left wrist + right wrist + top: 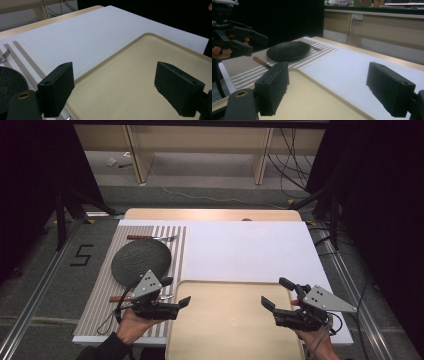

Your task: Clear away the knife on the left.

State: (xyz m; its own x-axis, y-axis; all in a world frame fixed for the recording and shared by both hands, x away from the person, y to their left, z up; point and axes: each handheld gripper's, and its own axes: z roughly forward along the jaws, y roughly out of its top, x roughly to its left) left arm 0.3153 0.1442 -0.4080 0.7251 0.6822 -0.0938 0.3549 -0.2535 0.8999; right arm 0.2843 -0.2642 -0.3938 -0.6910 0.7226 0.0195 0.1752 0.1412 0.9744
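The beige tray [225, 320] is lying at the near edge of the table, its left rim beside the striped placemat [100, 290]. The left gripper [176, 292] and right gripper [274, 293] are hovering at its opposite sides, jaws spread wide and holding nothing. Judgement: both should be closing on the rims together, level, to avoid tilting. The tray's near edge is running out of the high view. The knife [122, 298] is lying partly hidden under the left gripper.
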